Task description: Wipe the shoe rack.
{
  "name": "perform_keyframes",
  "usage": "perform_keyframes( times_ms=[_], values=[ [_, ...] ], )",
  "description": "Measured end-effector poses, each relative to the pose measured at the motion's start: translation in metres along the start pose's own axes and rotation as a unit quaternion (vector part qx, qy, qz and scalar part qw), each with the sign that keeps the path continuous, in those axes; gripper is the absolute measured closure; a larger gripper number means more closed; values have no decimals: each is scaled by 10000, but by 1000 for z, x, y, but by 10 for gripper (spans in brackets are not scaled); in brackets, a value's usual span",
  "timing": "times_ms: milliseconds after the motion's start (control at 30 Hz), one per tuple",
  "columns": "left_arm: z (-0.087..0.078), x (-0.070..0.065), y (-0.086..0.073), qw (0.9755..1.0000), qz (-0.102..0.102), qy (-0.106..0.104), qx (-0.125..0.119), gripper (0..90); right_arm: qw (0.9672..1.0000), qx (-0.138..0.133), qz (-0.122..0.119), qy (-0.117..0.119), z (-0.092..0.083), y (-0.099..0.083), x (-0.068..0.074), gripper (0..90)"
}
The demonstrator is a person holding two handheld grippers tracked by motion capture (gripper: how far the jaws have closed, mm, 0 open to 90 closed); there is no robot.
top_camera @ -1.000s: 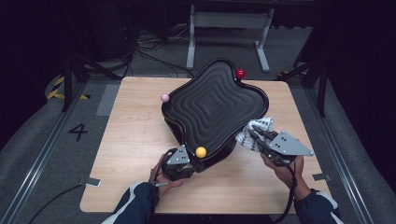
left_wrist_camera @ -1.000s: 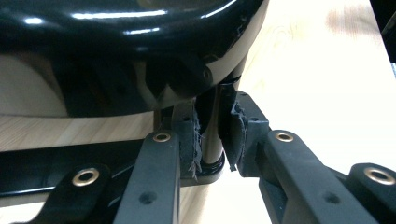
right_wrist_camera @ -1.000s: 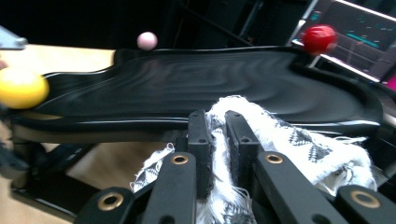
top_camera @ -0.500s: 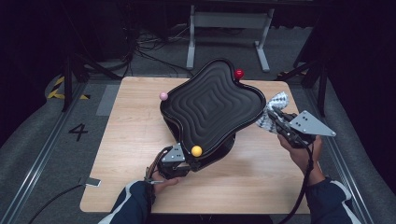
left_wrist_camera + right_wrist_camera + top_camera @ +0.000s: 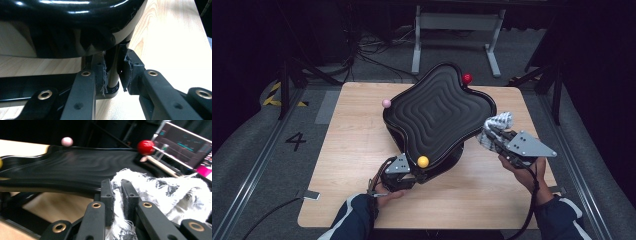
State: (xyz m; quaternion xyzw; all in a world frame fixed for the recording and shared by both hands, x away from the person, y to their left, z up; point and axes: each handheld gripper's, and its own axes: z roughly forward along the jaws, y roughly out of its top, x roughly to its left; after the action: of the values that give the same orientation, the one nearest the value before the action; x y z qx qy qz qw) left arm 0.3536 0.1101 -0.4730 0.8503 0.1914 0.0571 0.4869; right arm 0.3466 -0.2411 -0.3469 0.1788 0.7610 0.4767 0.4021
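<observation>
A: Where's the black wavy tray [image 5: 439, 117]?
B: Mid-desk [image 5: 352, 150], tilted. The left tool [image 5: 113, 75] pinches its thin post near the front edge.
A: The right tool [image 5: 117, 195]?
B: Clamped on a white cloth [image 5: 160, 187] beside the tray's right corner.

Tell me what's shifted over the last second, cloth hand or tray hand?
The right gripper, clamped on the white cloth, swung from the black tray's near edge out to its right corner. The left gripper kept its grip on the tray's stand post; tray and coloured balls stayed put.
</observation>
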Motion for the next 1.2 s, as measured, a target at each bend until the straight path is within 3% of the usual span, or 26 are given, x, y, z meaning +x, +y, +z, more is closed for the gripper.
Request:
perform_keyframes(
  times_ms=[333,467,767,900,1033,1200],
  values=[
    [3,-2,0,10000,-8,13,-30,738,9970,-93,-292,710,20,12,50,822],
    [3,-2,0,10000,3,10,-47,738,9941,-105,-474,970,29,19,74,822],
    [4,-2,0,10000,-26,10,-75,737,9889,-91,-524,1391,41,21,102,821],
    [4,-1,0,10000,-12,23,-75,737,9842,-89,-591,1665,44,17,122,821],
    [4,-1,0,10000,-2,24,-64,737,9823,-94,-594,1776,46,14,128,822],
    [4,-1,-1,10000,0,22,-80,737,9826,-89,-666,1734,45,11,127,824]
  ],
)
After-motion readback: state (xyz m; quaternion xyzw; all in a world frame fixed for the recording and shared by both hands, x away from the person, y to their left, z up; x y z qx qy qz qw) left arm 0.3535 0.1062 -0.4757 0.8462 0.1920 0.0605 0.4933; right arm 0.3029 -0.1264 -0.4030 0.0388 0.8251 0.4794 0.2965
